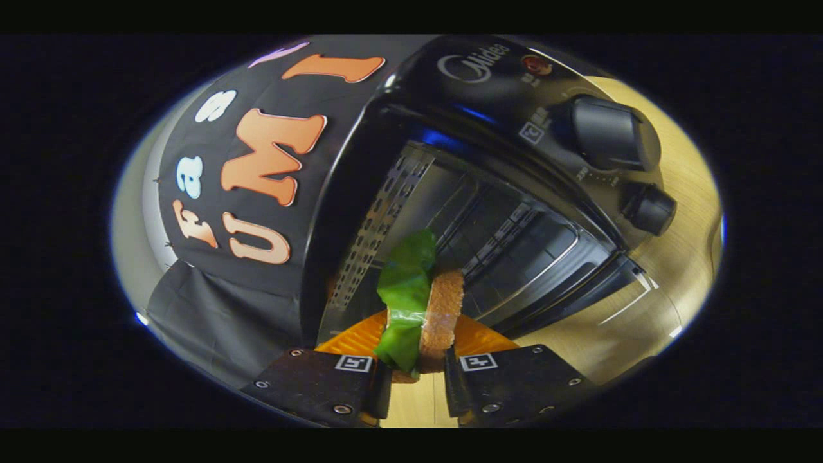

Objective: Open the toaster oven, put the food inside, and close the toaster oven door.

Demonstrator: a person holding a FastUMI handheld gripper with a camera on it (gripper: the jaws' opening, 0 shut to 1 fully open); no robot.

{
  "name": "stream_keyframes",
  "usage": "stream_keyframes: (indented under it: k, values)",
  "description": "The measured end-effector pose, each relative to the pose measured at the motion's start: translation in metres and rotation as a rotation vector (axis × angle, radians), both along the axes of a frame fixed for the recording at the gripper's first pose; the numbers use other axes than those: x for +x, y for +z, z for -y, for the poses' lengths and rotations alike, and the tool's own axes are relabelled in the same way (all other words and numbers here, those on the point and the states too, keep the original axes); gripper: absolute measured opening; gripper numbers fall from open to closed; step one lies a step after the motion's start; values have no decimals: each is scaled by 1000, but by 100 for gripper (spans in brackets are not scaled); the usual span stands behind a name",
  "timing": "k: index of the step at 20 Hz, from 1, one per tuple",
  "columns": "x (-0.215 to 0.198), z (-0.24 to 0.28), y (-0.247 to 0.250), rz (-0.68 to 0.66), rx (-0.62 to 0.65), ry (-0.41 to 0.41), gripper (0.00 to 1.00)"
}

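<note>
sandwich held at open oven mouth

tool (pixel 416 376) is clamped narrow on the sandwich (pixel 424 308), both fingers pressing its sides. sandwich stands on edge btwn the fingers, long axis running fwd toward the toaster oven (pixel 508 193), green leaf on one face, brown bread on the other. oven sits just ahead w/ door (pixel 578 302) down, cavity open. "midea" logo on its front, two knobs (pixel 614 132) beside the cavity. wooden tabletop (pixel 675 257) below.

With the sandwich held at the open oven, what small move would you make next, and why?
Probably ease the claw forward. It is shut on the sandwich, the toaster oven door is open, and the food sits at the opening, just short of the rack.
</note>
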State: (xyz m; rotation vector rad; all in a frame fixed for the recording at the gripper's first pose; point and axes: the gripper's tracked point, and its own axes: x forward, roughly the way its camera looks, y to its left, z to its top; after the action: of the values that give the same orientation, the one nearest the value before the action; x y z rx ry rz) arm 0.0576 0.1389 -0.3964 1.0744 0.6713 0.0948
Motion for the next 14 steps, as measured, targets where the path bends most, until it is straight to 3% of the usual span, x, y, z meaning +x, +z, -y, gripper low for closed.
stream_keyframes:
  k: [7,10,14]
  values:
    - [15,-3,-9,20,-18,-102,35]
    - [22,1,-9,39,-205,-102,44]
    - [12,6,-7,20,-392,-45,69]
